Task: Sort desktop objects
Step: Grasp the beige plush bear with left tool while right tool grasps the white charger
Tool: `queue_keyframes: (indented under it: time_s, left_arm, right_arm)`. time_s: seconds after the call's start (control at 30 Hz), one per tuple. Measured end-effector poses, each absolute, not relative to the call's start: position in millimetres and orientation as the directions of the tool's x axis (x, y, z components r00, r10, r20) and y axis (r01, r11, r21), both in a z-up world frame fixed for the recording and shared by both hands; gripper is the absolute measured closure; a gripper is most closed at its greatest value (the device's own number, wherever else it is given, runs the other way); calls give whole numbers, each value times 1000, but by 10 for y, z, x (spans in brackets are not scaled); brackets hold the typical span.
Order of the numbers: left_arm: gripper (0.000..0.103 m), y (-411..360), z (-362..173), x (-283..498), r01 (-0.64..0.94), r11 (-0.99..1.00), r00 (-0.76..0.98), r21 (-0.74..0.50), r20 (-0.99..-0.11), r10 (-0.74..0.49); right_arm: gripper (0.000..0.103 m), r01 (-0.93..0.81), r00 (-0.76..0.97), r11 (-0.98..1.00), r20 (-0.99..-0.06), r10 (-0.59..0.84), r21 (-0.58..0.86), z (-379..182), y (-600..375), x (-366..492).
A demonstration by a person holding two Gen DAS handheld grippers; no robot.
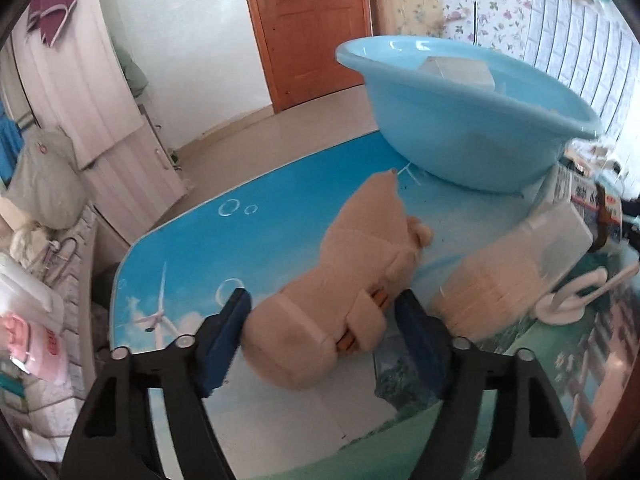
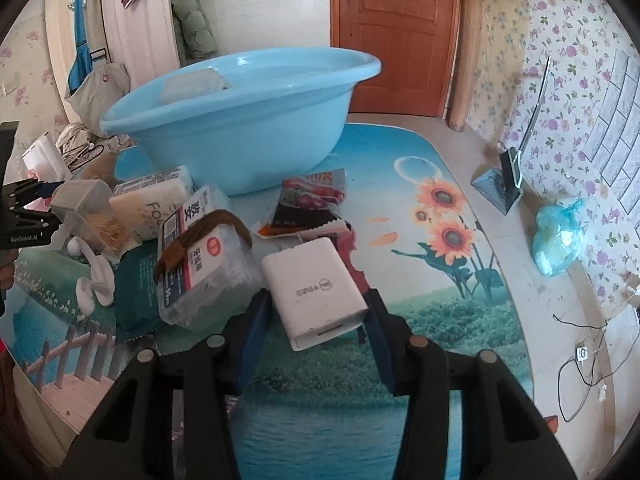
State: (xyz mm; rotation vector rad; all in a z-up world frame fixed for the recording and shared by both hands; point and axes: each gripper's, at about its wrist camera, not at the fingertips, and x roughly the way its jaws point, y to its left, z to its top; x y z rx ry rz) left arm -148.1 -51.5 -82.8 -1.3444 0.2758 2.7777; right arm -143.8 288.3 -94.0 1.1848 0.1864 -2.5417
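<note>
A beige plush toy lies lengthwise over the blue picture tabletop, and my left gripper is shut on its near end, both blue pads pressing its sides. In the right wrist view a white charger block sits between the blue pads of my right gripper, which is shut on it. A light blue basin stands at the back of the table with a white box inside. My left gripper's black frame shows at the left edge of the right wrist view.
Near the basin lie a clear toothpick box, a white hook, a floss-pick box with a brown band on it, a snack packet and a green packet. A blue bag sits by the right wall.
</note>
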Motion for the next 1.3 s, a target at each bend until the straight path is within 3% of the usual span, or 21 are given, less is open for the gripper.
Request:
queue_keyframes:
  time_s: [0.03, 0.9, 1.3]
  left_arm:
    - [42, -511, -828, -1471, -116, -982, -625, 148, -780, -43]
    - [43, -367, -619, -414, -101, -991, -611, -85, -781, 129]
    - [42, -197, -607, -293, -132, -987, -603, -88, -783, 150]
  right_arm:
    - [58, 347, -598, -937, -765, -240, 23, -933, 2884, -1425]
    - [62, 314, -601, -948, -763, -240, 51, -794, 2910, -771]
    - [64, 324, -604, -945, -762, -234, 34, -790, 2891, -646]
